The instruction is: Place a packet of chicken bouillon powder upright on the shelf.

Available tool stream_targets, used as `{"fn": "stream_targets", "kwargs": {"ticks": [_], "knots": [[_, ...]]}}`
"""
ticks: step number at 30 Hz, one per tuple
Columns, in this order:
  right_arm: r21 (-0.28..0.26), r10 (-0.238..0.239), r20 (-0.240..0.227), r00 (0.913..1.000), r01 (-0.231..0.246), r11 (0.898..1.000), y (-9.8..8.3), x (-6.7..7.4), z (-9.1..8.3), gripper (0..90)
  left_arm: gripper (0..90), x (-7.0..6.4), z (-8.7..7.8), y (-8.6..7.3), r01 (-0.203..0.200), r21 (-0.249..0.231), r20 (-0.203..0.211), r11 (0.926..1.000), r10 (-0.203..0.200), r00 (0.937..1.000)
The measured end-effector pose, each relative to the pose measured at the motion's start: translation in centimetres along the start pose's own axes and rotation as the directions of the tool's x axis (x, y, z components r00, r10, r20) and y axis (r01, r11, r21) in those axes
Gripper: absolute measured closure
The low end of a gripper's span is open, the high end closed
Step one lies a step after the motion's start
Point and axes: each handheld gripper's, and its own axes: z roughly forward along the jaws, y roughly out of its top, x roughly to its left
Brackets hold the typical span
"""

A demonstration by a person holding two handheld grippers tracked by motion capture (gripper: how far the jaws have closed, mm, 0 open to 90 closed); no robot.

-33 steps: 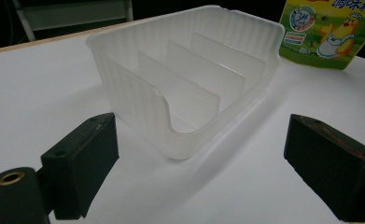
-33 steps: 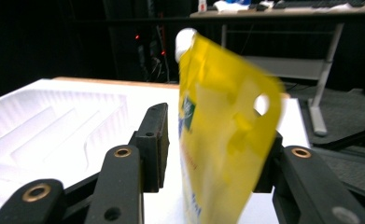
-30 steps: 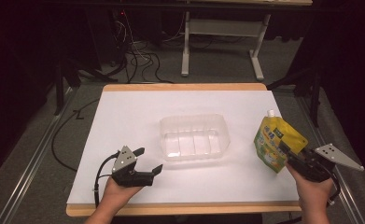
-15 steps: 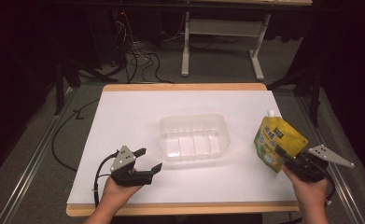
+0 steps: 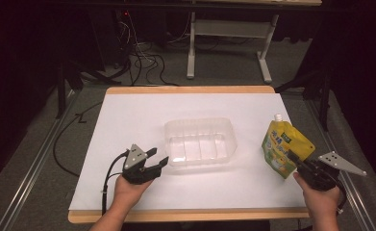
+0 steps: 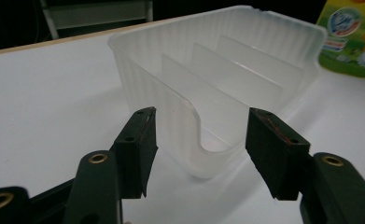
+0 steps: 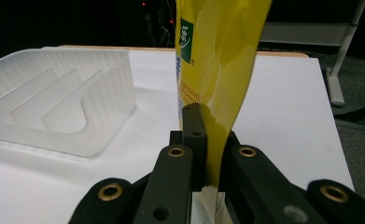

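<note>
Clear ribbed bin (image 5: 200, 142) mid-bench (image 5: 128, 110); left gripper (image 5: 156, 159) fingers wide open beside it, right gripper (image 5: 295, 161) pinching yellow pouch (image 5: 285, 148).

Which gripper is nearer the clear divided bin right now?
Left. The left gripper sits open just off the clear bin's near-left corner, jaws facing its notched end wall. The right gripper is off to the bin's right, shut on the yellow pouch.

right hand-held gripper (image 5: 298, 163) drawn back slightly, yellow pouch (image 5: 285, 147) shifted with it
</note>
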Motion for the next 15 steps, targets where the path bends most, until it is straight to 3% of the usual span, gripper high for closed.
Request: {"fn": "stream_targets", "kwargs": {"ticks": [3, 5, 8, 15], "knots": [[-0.005, 0.002, 0.005, 1.0, -0.002, 1.0, 0.0, 0.2, 0.1, 90.0, 45.3, 0.1, 1.5, -0.1, 0.007, 0.019, -0.027, 0.9998, -0.007, 0.9996], [-0.009, 0.004, 0.012, 0.9999, -0.004, 1.0, 0.1, 0.3, 0.1, 90.0, 47.4, 0.3, 2.5, -0.1, 0.036, 0.018, -0.019, 0.9992, -0.036, 0.9992], [-0.019, -0.003, 0.017, 0.9998, 0.003, 1.0, 0.3, 0.6, 0.0, 90.0, 52.2, 0.3, 2.9, -0.2, 0.051, 0.012, -0.021, 0.9986, -0.051, 0.9985], [-0.064, 0.015, -0.001, 0.9999, -0.015, 0.998, 1.0, 1.4, -0.4, 90.0, 64.4, 0.3, 3.1, -0.3, 0.043, 0.019, -0.035, 0.9989, -0.042, 0.9985]]}}
